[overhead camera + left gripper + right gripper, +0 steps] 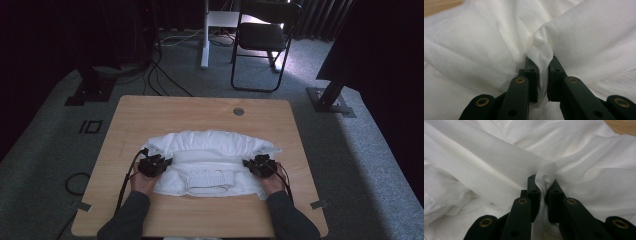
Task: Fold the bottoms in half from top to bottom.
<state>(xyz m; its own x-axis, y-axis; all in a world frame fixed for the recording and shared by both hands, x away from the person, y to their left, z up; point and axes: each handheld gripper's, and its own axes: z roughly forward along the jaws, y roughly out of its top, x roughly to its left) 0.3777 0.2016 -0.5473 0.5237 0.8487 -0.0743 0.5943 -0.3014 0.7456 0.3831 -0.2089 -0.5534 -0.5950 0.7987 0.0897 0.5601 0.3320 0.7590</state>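
Worktop (150, 112) bare wood along the far edge, free to pass there except a small round grommet (238, 111) near the far right. White garment (210, 155) bunched across the middle, spans most of the width and blocks a low sweep. Narrow bare strips at left and right edges, wider bare strip along the near edge between the forearms. Left tongs (161, 161) and right tongs (251, 164) sit at the garment's two sides, cloth pinched between jaws, cables trailing back. Beyond the worktop: a chair (262, 37), a white stand leg (205, 35), floor cables (160, 75).
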